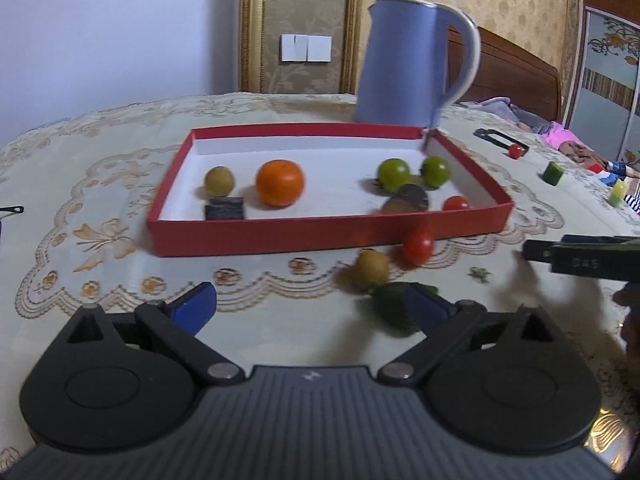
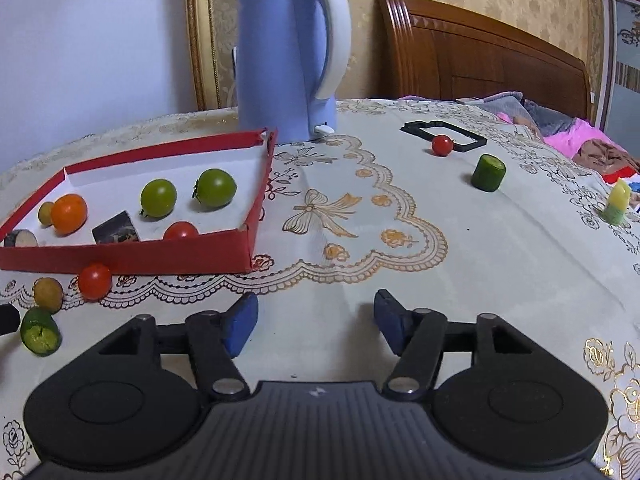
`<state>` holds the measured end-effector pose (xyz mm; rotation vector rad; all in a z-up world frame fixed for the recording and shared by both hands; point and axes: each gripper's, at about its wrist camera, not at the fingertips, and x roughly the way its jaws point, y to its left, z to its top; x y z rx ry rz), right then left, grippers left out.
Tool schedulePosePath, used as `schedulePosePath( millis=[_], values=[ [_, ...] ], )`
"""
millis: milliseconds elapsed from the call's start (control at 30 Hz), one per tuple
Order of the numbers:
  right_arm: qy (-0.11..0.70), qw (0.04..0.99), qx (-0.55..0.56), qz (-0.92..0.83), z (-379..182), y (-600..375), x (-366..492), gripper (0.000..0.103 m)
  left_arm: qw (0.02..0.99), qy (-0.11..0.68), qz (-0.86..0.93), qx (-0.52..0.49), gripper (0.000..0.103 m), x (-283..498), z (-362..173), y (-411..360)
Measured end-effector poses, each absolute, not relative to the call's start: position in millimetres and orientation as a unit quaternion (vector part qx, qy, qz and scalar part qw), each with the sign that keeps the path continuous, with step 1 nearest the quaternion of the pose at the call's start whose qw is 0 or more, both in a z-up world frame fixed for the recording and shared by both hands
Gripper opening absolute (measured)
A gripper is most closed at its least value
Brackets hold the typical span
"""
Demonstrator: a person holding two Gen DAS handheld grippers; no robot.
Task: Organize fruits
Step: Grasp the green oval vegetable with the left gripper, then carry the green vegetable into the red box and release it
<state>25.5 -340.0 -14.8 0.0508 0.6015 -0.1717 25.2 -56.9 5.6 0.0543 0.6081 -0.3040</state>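
Red tray [image 2: 132,258] on my tablecloth [image 2: 400,260], holding: orange [image 2: 69,213], two green tomatoes [image 2: 158,197], one red tomato [image 2: 181,231], a dark block [image 2: 116,229]. Loose before its front wall: red tomato [image 2: 95,281], yellowish fruit [image 2: 48,293], cut cucumber piece [image 2: 40,332]. My left gripper [image 1: 316,308] stands wide apart, empty. My right gripper [image 2: 316,322] is parted over bare cloth, holding nothing.

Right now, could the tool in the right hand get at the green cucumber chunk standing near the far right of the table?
Probably yes. The right tool is open and empty, and only bare tablecloth lies between it and the upright green cucumber chunk.
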Motion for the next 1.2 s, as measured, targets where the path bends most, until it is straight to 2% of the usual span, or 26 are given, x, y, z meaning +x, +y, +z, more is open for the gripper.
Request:
schedulePosePath(
  millis=[400,600,633,667,833,900,967,1067,1200],
  values=[
    [0.301,0.95,0.017,-0.08,-15.3,-337.1,27.0,0.071,0.936,0.307,-0.164,0.045,0.1,24.4,2.1,-96.7],
    [0.301,0.95,0.016,-0.08,-15.3,-336.7,26.6,0.072,0.93,0.33,-0.151,0.05,0.086,31.2,-7.8,-100.9],
    [0.301,0.95,0.016,-0.08,-15.3,-336.8,26.6,0.072,0.933,0.325,-0.146,0.054,0.078,29.8,-7.8,-100.8],
    [0.301,0.95,0.017,-0.079,-15.2,-336.7,26.6,0.072,0.934,0.323,-0.144,0.054,0.074,29.5,-7.4,-100.1],
    [0.301,0.95,0.017,-0.079,-15.5,-336.2,27.3,0.073,0.934,0.321,-0.151,0.043,0.065,29.2,-5.5,-96.4],
    [0.301,0.95,0.016,-0.079,-15.5,-336.4,27.2,0.073,0.935,0.317,-0.154,0.048,0.056,26.5,-5.5,-97.6],
    [0.301,0.95,0.017,-0.079,-15.5,-336.0,27.3,0.073,0.935,0.314,-0.155,0.049,0.042,25.0,-4.9,-97.9],
    [0.301,0.95,0.017,-0.079,-15.5,-336.1,27.4,0.073,0.936,0.312,-0.156,0.044,0.035,24.8,-4.8,-95.8],
    [0.301,0.95,0.016,-0.079,-15.4,-336.5,27.4,0.073,0.936,0.31,-0.162,0.043,0.033,23.3,-5.1,-93.4]
  ],
)
